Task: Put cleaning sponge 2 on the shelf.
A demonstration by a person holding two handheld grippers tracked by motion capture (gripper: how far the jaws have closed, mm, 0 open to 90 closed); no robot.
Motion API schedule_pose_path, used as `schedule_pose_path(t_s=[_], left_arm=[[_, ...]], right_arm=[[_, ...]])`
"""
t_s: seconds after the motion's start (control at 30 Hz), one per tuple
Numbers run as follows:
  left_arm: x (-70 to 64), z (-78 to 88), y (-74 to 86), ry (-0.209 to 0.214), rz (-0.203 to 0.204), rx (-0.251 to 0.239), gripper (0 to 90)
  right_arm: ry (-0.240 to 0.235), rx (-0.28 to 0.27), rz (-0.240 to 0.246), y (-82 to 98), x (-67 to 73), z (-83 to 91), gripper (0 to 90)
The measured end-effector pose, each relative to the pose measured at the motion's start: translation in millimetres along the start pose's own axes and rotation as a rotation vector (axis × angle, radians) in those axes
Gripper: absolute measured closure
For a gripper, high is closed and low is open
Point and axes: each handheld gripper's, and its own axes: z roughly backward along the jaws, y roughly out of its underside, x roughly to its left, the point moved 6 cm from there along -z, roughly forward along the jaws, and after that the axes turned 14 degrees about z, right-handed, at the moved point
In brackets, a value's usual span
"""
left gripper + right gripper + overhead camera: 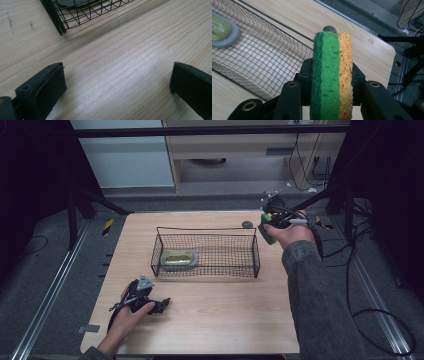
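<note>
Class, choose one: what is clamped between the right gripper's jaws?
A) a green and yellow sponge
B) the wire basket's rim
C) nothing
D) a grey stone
A: in the right gripper view, the right gripper has its jaws pressed on both sides of the sponge.

- sponge [331, 75]: bright green scouring layer beside orange-yellow foam
- basket [252, 251]: black wire grid
- pad [180, 259] in the basket's left end: pale olive middle, grey rim
- table [220, 310]: light wood grain
- right gripper [329, 82]: black

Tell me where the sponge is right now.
The sponge sits clamped in the right hand-held gripper, off the wire basket's right end near the table's far right corner.
</note>
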Motion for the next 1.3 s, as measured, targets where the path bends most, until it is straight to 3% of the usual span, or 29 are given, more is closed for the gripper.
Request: schedule_pose_path(t_s=[0.53,0.9,1.3], left_arm=[[0.2,0.3,0.2,-0.001,0.001,0.0,0.0],[0.4,0.5,0.4,0.0,0.001,0.0,0.0],[0.6,0.7,0.4,0.001,0.001,0.0,0.0]], right_arm=[[-0.045,-0.018,0.022,-14.9,10.1,-20.6,64.5],[-0.086,-0.024,0.031,-11.8,24.1,-41.7,64.5],[-0.12,-0.023,0.023,-7.6,29.6,-64.0,64.5]])
